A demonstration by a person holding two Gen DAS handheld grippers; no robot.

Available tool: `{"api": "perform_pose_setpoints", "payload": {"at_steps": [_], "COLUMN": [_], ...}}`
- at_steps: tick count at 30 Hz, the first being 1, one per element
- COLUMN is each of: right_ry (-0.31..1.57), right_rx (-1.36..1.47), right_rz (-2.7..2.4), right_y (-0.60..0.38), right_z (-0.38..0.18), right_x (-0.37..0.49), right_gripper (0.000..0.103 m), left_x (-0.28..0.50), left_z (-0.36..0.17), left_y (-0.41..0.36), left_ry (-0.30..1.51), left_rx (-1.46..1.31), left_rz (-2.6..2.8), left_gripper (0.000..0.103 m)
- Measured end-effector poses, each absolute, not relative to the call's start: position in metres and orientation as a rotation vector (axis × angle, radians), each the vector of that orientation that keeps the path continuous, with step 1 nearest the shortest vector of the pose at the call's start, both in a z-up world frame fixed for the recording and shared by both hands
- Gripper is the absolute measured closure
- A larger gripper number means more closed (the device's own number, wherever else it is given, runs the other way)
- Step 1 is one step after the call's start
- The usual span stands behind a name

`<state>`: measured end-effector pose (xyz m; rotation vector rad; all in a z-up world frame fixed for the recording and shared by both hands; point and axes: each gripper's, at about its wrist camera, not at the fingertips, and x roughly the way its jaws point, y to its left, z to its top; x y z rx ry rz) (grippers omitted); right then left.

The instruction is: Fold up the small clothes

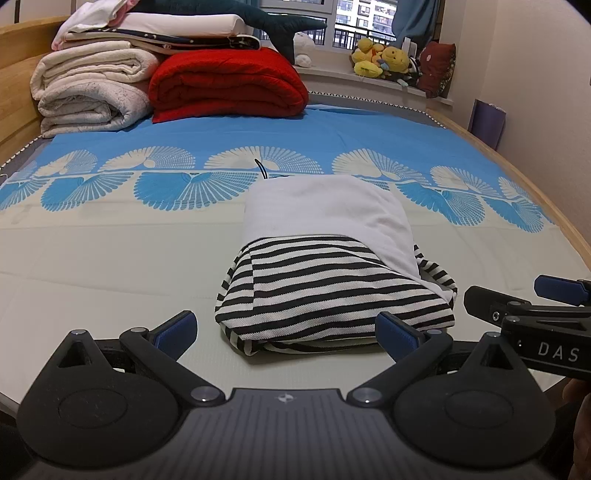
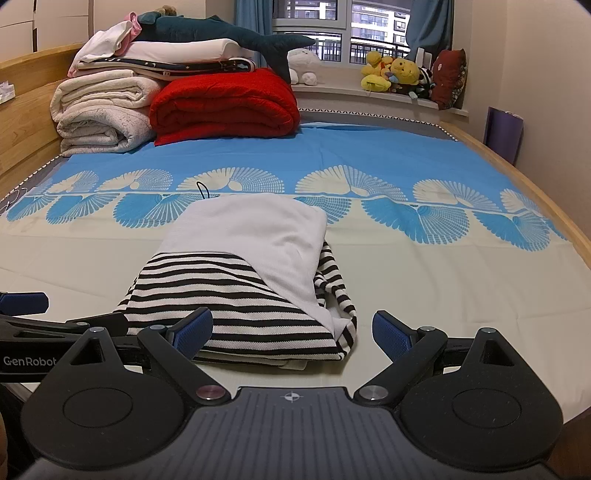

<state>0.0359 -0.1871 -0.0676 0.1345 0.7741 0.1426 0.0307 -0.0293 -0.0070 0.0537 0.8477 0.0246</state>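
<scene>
- The folded garment (image 1: 332, 266) lies on the bed sheet (image 1: 110, 258) near the front edge of the bed, a compact bundle with a black-and-white striped part towards the cameras and a plain white part folded over its far half
- In the right wrist view the same garment (image 2: 251, 280) shows a loose striped edge spilling out at its right side, and a thin dark cord loop (image 2: 202, 190) sticks out past its far end
- The left gripper (image 1: 286, 332) hovers just in front of the garment, its jaws spread wide with nothing between them; the right blue pad overlaps the garment's near right corner in the picture, though I cannot tell whether it touches
- The right gripper (image 2: 293, 332) sits beside it at the same near edge, jaws likewise wide apart and holding nothing, the left pad in front of the striped hem
- Each gripper shows at the side of the other's view
- The sheet is pale near the cameras and blue with white fan patterns farther back
- At the far left of the bed are stacked cream blankets (image 2: 103, 110), a folded red quilt (image 2: 225, 103) and a dark plush shark (image 2: 221, 35) on top
- Yellow plush toys (image 2: 395, 72) sit on the window sill (image 2: 332, 88)
</scene>
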Motion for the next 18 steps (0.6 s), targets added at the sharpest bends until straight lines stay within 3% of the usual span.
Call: {"api": "perform_pose_setpoints", "payload": {"at_steps": [18], "right_ry": [0.785], "right_rx": [0.123], "right_rz": [0.132], "right_y": [-0.1862], "right_z": [-0.0696], "right_x": [0.0360], "right_gripper": [0.010], "left_x": [0.0294], "left_z": [-0.0060], "left_y": [-0.0284], "left_ry": [0.837], "left_rx": [0.043], "left_rz": [0.001], "left_gripper": [0.000]}}
